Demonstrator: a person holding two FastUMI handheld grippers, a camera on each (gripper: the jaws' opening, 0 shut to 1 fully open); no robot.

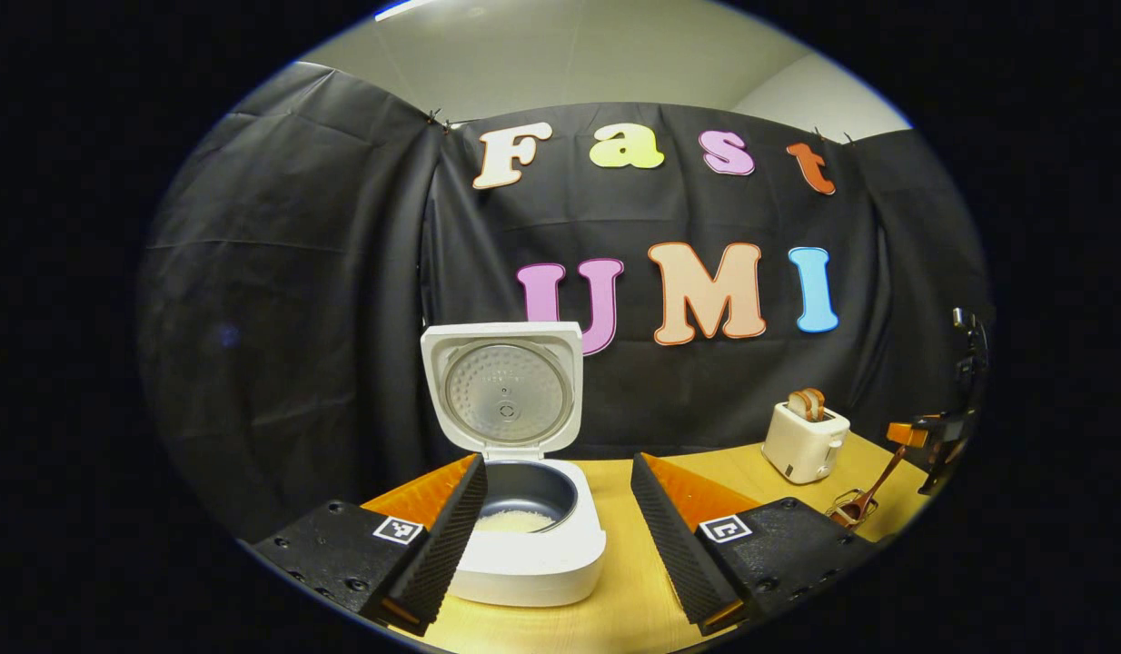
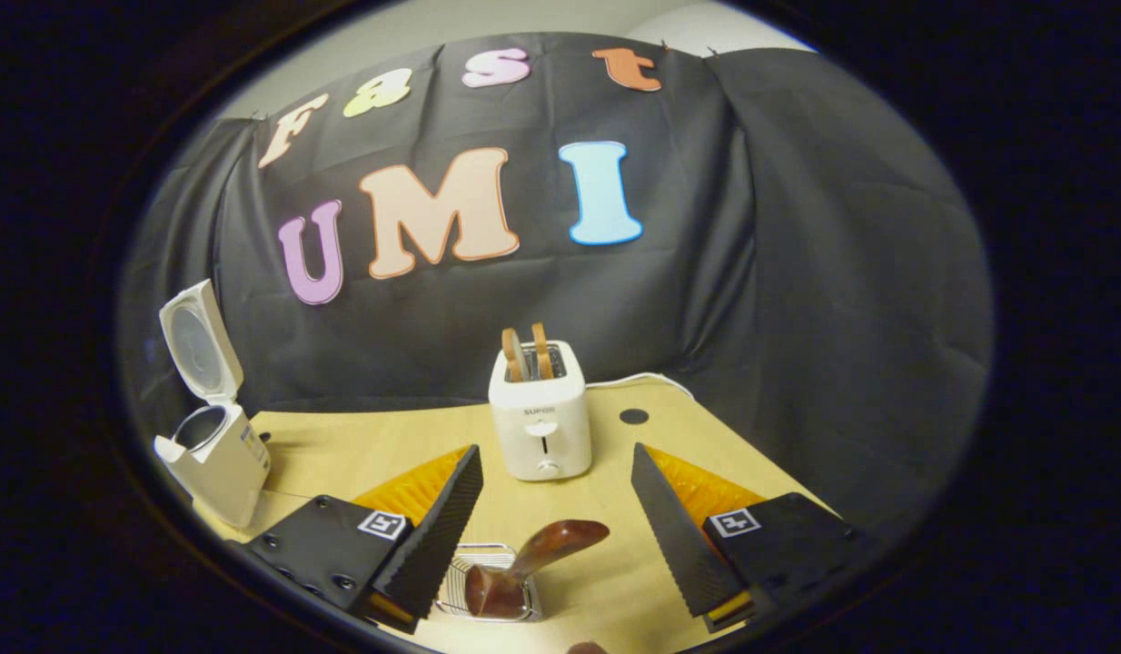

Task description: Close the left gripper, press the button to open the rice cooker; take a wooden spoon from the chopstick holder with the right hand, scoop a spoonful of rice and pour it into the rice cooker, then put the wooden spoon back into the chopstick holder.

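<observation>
Chopstick holder (image 2: 488,581) partly cut off below right gripper (image 2: 557,536); wooden spoon (image 2: 524,568) stands between its parted jaws, untouched. Left gripper (image 1: 554,536) jaws apart, flanking open rice cooker (image 1: 524,509).

rice cooker (image 2: 213,445) left on table (image 2: 379,445) | toaster (image 2: 540,423) right | wooden spoon (image 2: 524,565) in chopstick holder (image 2: 459,581), front

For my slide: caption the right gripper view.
Open jaws above the wooden spoon in its wire holder, toaster beyond.
</observation>
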